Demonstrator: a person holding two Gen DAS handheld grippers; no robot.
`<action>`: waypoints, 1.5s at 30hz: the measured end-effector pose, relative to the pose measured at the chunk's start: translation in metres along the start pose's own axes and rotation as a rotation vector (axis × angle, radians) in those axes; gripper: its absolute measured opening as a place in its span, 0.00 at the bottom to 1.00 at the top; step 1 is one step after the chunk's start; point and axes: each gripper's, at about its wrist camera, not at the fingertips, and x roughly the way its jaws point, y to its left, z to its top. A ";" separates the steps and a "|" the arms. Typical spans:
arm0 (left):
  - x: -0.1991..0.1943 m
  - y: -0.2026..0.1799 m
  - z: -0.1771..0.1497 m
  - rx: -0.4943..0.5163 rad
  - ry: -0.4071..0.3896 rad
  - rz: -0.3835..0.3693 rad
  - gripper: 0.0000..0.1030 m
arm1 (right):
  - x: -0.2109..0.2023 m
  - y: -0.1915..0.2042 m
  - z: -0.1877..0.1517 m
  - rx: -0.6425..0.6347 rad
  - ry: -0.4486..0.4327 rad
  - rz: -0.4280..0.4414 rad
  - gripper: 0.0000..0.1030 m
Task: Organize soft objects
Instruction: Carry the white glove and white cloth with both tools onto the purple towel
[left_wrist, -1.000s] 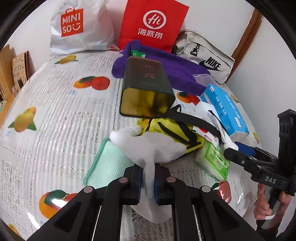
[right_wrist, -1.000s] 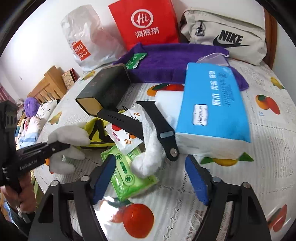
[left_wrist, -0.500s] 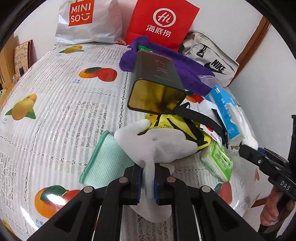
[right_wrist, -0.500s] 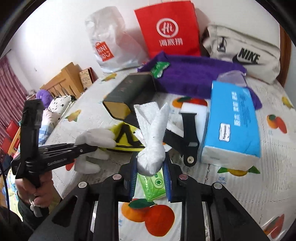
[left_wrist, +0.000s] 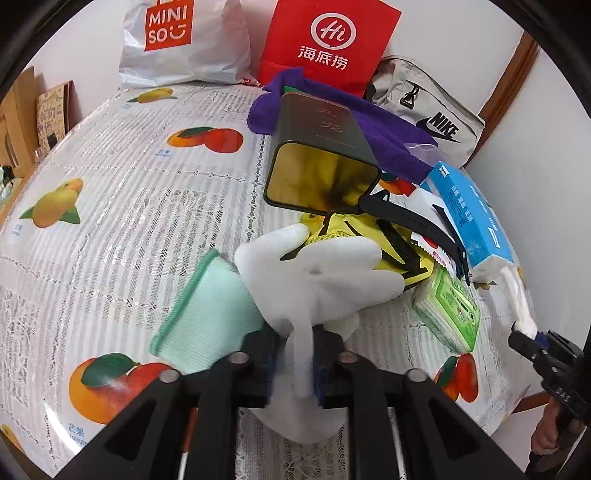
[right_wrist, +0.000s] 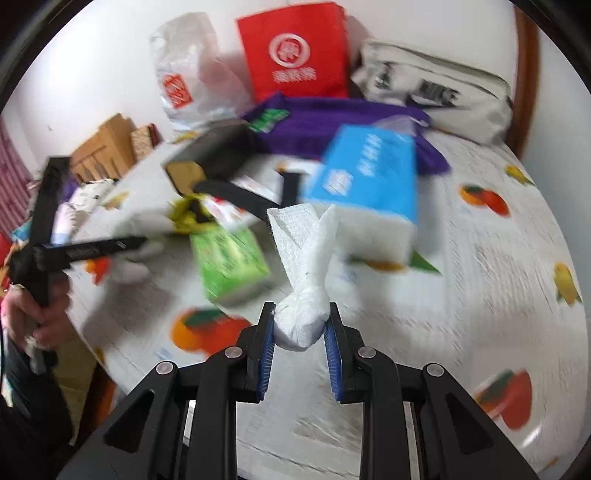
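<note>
My left gripper (left_wrist: 295, 365) has the cuff of a white glove (left_wrist: 325, 280) between its pads. Its jaws are opening, but the pads still touch the cloth. The glove's fingers rest on a mint green cloth (left_wrist: 210, 310) and a yellow bag with black straps (left_wrist: 402, 254). My right gripper (right_wrist: 301, 317) is shut on a knotted white paper towel (right_wrist: 303, 258), held clear of the table. In the left wrist view the right gripper (left_wrist: 532, 343) holds the towel (left_wrist: 517, 291) at the table's right edge. The right wrist view is blurred.
A dark tin box (left_wrist: 321, 155), a black strap (left_wrist: 406, 221), a green wipes pack (left_wrist: 447, 310), a blue tissue pack (left_wrist: 469, 214) and a purple towel (left_wrist: 388, 140) crowd the right side. A white shopping bag (left_wrist: 177, 40), a red bag (left_wrist: 325, 40) and a grey bag (left_wrist: 424, 107) line the wall.
My right gripper closed on the knotted paper towel, lifted it from the pile and carried it right toward the table edge. The left gripper's jaws have widened slightly around the glove cuff.
</note>
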 end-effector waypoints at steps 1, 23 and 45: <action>-0.001 -0.001 0.000 0.012 -0.008 0.015 0.33 | 0.003 -0.007 -0.004 0.016 0.012 -0.017 0.25; 0.007 -0.014 0.005 0.174 -0.089 0.163 0.16 | 0.035 -0.021 -0.006 0.014 -0.030 -0.168 0.19; -0.057 -0.017 0.029 0.100 -0.093 0.051 0.11 | -0.027 -0.020 0.028 0.052 -0.091 -0.023 0.19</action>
